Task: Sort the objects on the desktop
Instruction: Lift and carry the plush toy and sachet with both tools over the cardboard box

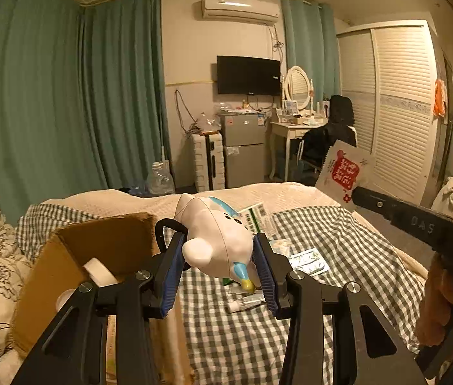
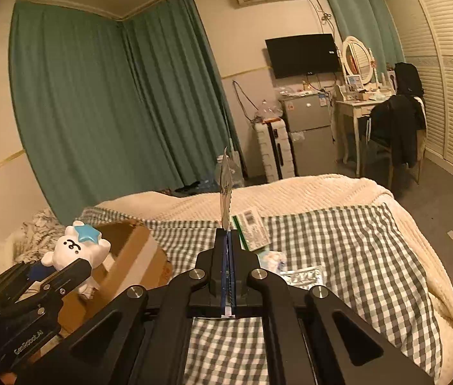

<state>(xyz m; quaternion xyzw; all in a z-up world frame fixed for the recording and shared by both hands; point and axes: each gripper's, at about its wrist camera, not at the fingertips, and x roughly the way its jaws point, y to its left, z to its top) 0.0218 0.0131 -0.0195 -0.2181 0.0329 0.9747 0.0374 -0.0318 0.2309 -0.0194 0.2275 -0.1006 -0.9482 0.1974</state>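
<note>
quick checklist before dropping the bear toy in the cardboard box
1. Left gripper clamped on the white bear toy: ok.
2. Cardboard box open at the top: ok.
3. Room inside the box: cannot tell; a white roll already lies there.
4. Toy directly over the box opening: not ok, it sits beside it.
5. Right gripper shut on a flat packet, clear of the box: ok.

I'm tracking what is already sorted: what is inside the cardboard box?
In the cardboard box, a white roll leans against the inner wall, with another pale round item below it. The left gripper covers the rest.
</note>
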